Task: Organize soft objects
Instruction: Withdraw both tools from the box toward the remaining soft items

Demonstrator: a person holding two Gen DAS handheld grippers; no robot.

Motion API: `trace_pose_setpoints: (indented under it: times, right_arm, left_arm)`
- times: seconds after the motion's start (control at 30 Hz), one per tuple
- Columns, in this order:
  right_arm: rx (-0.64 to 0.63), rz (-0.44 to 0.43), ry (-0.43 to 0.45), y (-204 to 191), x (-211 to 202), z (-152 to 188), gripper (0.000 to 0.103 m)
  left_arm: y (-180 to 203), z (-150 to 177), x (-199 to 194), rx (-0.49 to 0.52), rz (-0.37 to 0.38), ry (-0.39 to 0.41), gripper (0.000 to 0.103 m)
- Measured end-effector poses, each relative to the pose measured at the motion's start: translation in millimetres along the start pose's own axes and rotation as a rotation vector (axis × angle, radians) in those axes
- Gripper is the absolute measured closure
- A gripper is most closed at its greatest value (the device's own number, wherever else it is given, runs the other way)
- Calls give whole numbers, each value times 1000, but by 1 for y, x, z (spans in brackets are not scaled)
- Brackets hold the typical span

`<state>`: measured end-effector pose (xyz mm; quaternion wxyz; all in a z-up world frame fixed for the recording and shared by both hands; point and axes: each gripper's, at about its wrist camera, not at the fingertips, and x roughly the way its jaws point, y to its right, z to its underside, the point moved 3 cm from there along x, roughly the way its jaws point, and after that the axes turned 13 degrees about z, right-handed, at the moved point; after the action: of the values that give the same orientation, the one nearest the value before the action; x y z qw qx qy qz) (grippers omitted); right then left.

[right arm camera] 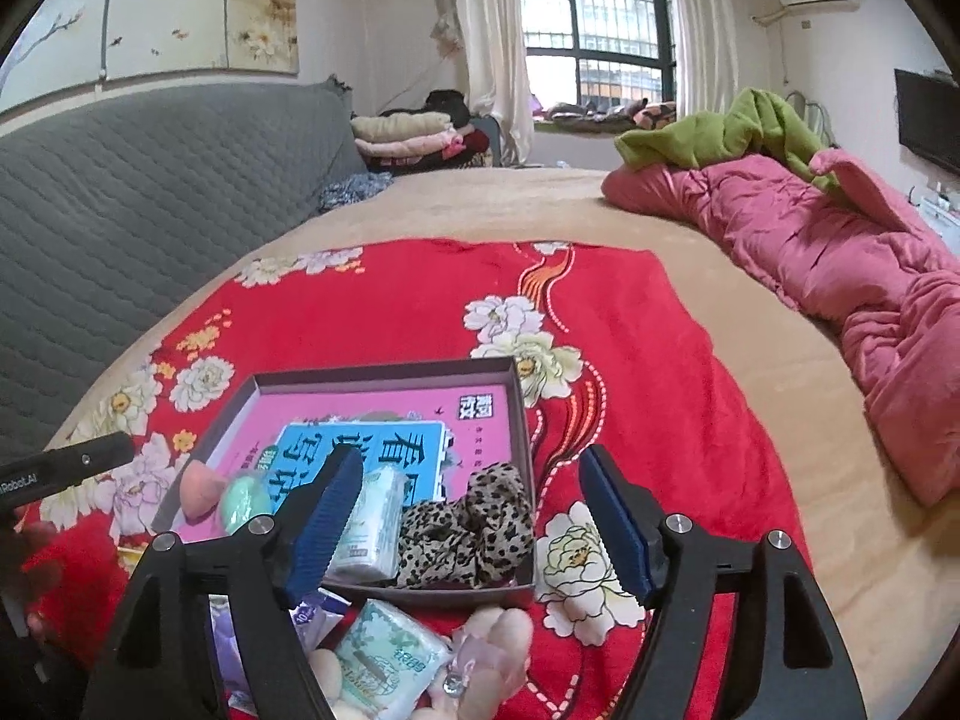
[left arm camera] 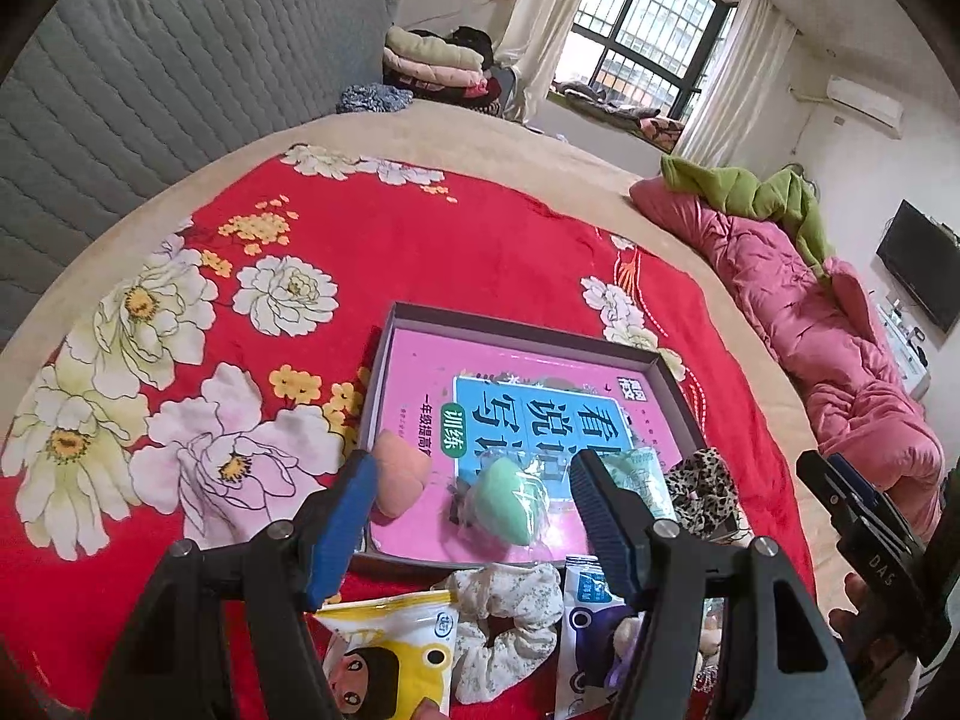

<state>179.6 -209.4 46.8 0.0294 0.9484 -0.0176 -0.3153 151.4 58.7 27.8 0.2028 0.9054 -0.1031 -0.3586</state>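
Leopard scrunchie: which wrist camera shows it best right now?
The right wrist view: the leopard scrunchie lies nearly whole in the box's near corner, between the open fingers. The left wrist view shows it small, partly hidden behind a finger.

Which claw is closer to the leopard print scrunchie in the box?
Right. The right claw hangs open directly over the leopard print scrunchie; the left claw is open over the green sponge, farther off.

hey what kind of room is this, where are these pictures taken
Most likely a bedroom in a home. The work happens on a wide bed covered by a red floral blanket, with a rumpled pink quilt along one side, folded clothes stacked in the corner, and a curtained window beyond.
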Motion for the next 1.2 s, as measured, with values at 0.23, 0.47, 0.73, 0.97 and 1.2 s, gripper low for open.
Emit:
trace_pose_setpoints:
  times: [0.23, 0.47, 0.73, 0.97, 1.2]
  right_arm:
    - [6, -5, 24, 5, -15, -3, 27]
    - [4, -4, 31, 10, -28, -1, 27]
    - [-10, -12, 39, 10, -45, 3, 27]
    - [-24, -23, 42, 9, -56, 8, 27]
    - [-56, -48, 50, 3, -69, 16, 27]
  left_arm:
    - [1, 1, -16, 3, -7, 7, 36]
    - [6, 4, -28, 12, -10, 10, 36]
    - [14, 9, -41, 26, -7, 10, 36]
    - [15, 13, -48, 36, -18, 3, 36]
    - [14, 20, -52, 33, -22, -10, 36]
